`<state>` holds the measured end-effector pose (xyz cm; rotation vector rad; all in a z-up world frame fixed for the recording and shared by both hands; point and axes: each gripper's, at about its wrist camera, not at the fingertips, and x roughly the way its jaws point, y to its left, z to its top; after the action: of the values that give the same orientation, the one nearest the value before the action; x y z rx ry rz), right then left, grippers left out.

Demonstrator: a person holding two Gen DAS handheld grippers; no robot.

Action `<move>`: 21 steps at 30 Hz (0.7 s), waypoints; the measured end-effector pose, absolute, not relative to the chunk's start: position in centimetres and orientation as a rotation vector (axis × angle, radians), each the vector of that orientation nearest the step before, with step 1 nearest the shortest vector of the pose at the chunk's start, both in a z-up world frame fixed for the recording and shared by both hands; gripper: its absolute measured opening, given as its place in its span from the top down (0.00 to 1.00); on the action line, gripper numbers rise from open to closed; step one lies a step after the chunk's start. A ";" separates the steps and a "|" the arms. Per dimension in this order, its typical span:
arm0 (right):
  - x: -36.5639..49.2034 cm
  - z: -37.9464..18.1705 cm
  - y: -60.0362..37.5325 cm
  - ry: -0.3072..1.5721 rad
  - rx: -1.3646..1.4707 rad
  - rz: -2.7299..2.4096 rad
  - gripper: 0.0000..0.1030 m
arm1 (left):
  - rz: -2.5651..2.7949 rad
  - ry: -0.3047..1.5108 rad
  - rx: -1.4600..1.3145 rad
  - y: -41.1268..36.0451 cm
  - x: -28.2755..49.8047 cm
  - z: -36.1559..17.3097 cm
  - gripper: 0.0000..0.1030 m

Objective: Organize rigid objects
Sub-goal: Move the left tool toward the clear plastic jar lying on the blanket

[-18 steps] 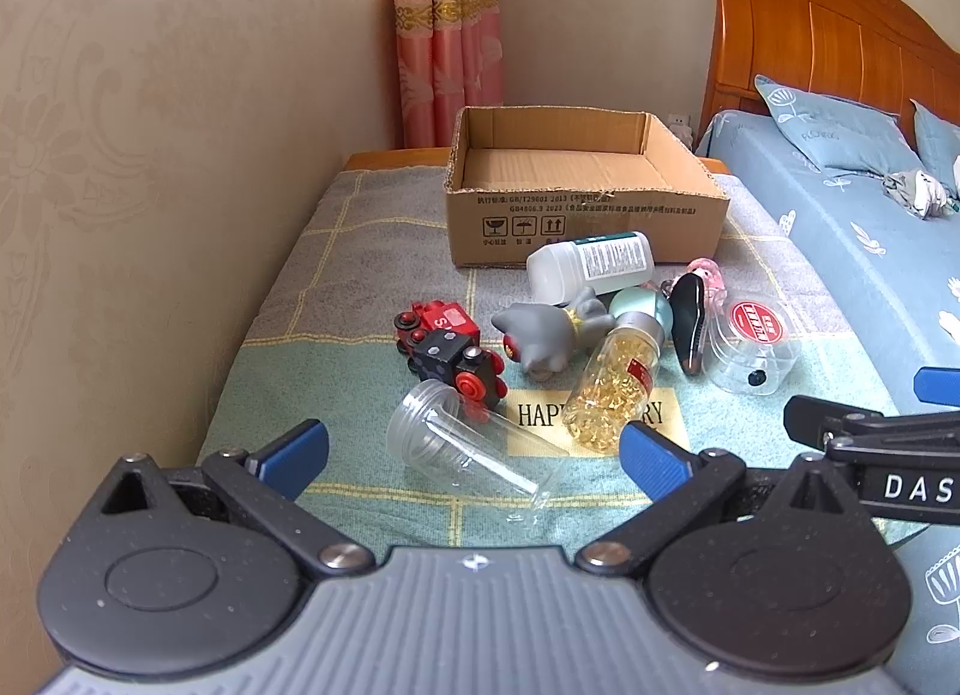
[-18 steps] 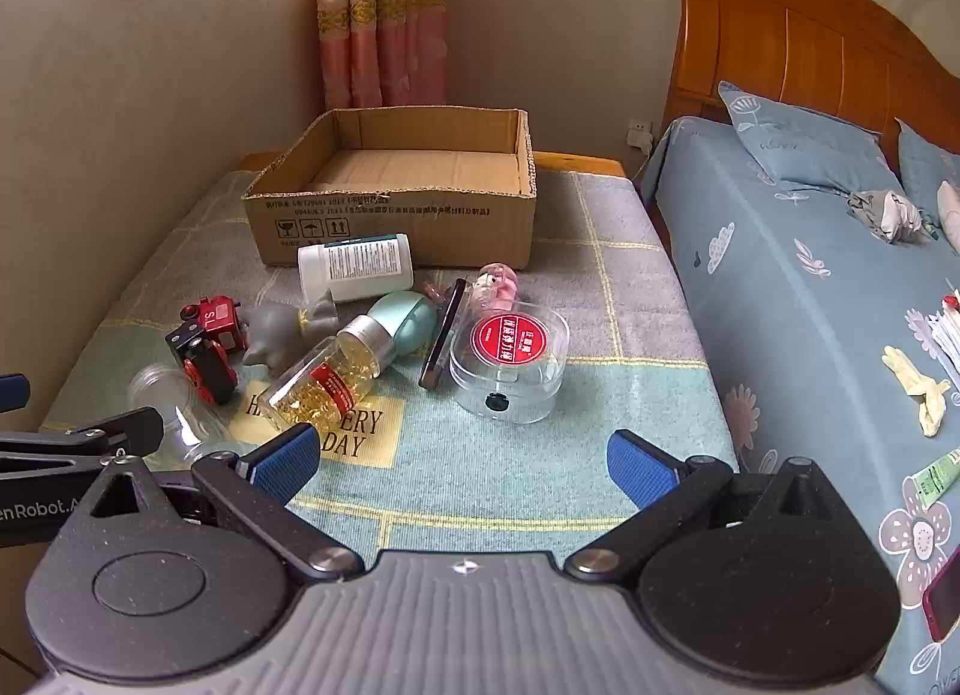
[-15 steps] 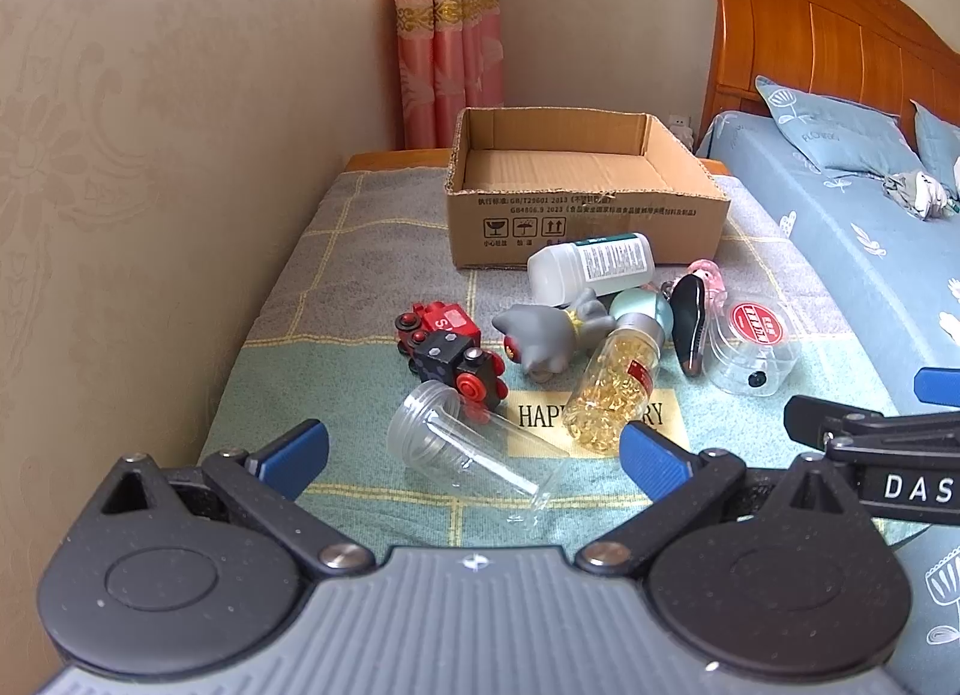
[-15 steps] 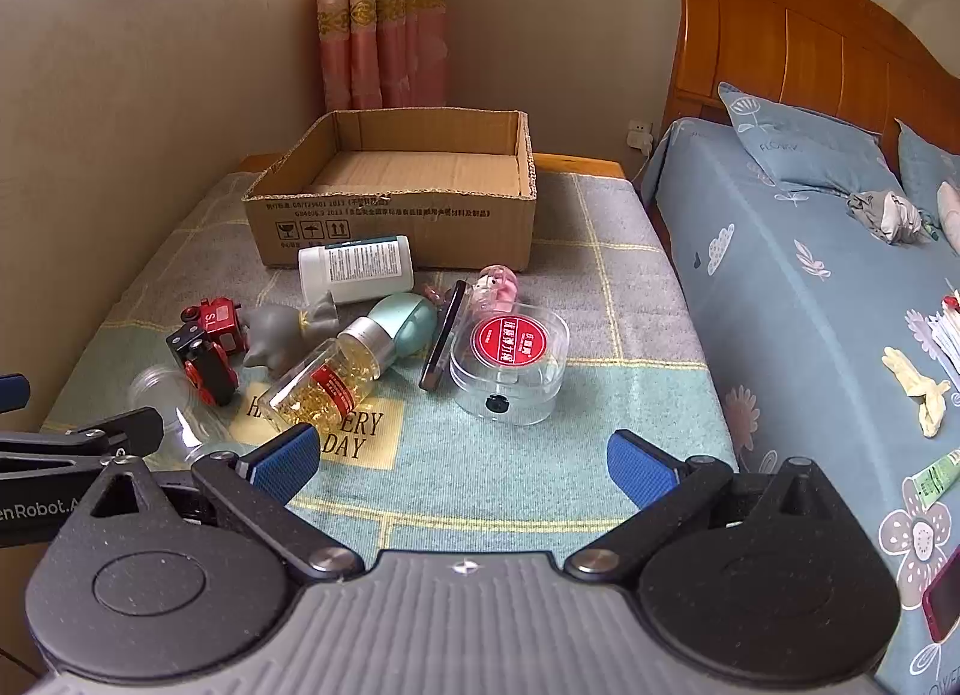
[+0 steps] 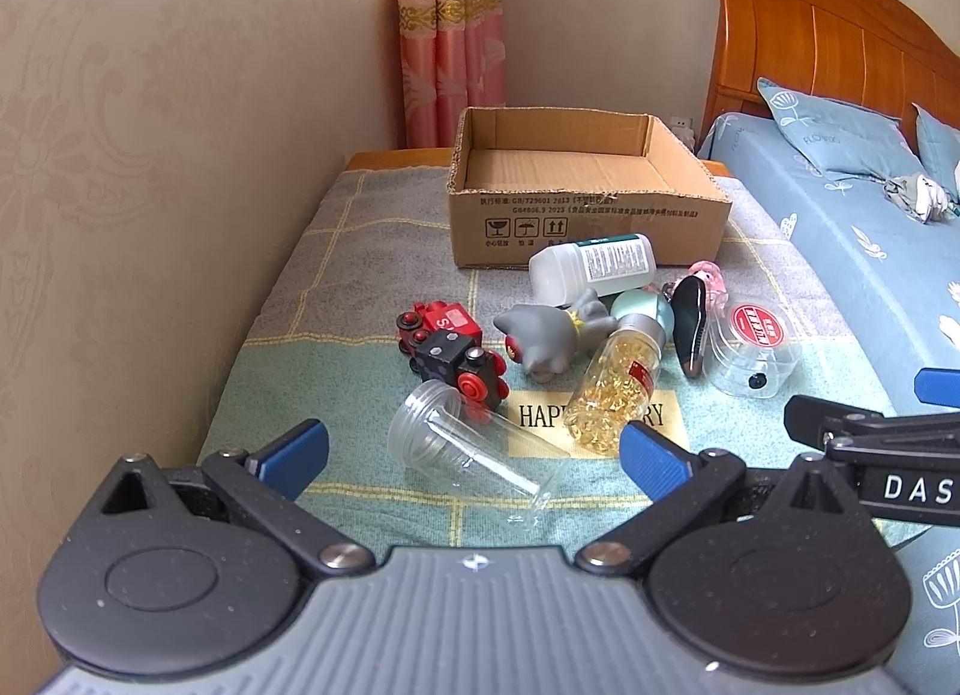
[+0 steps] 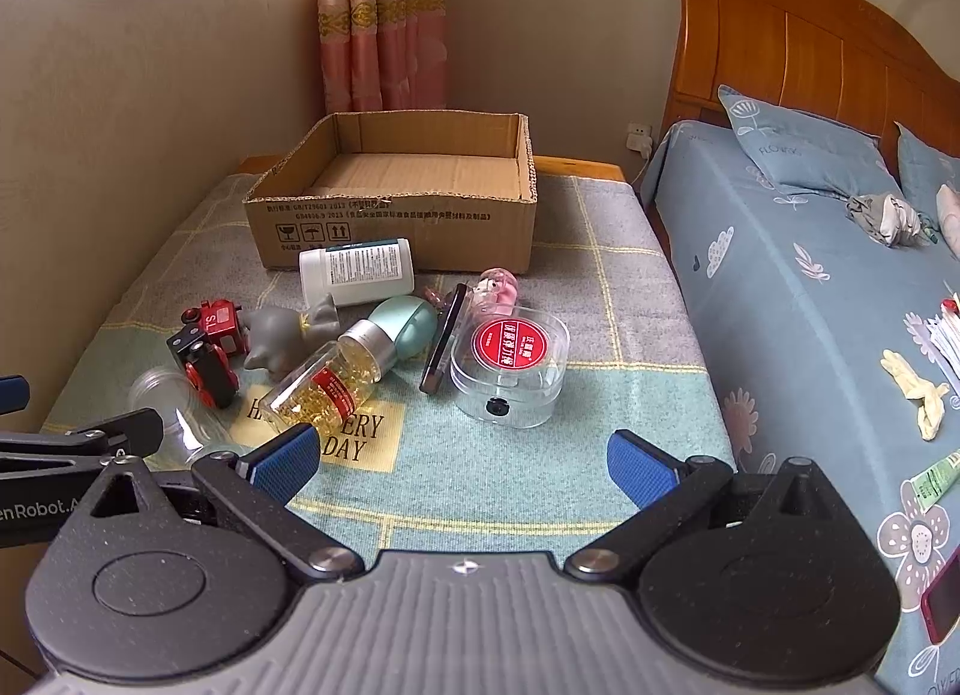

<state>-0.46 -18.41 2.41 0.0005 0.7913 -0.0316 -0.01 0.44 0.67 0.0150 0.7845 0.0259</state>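
1. Hovering, I hold both the left gripper (image 5: pixel 474 449) and right gripper (image 6: pixel 462 458) spread wide, empty.
2. Rigid clutter lies before the empty brown cardboard box (image 5: pixel 585 188).
3. Clear plastic tube (image 5: pixel 474 455), nearest me, may roll if nudged.

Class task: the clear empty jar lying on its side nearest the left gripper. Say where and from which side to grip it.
Grip the clear jar across its smooth mid-body, coming from above and in front with the open left gripper. It lies on its side, its threaded mouth close against the toy train, so the body is the freer part.
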 end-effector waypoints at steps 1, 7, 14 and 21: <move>-0.5 2.4 -18.4 0.791 0.000 -0.032 0.00 | 0.026 0.785 0.014 0.5 0.0 0.7 0.01; -0.4 2.4 -18.4 0.787 0.005 -0.031 0.00 | 0.024 0.789 0.003 0.5 0.0 0.7 0.01; -0.5 2.4 -18.4 0.778 0.004 -0.026 0.00 | 0.013 0.783 0.008 0.5 0.1 0.8 0.01; -0.4 2.7 -18.5 0.754 0.003 -0.023 0.00 | -0.028 0.755 0.029 0.5 0.2 1.2 0.01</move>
<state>-0.43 -18.49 2.72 0.0032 0.7541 -0.0231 0.15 0.47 1.19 0.0291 0.7554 -0.0276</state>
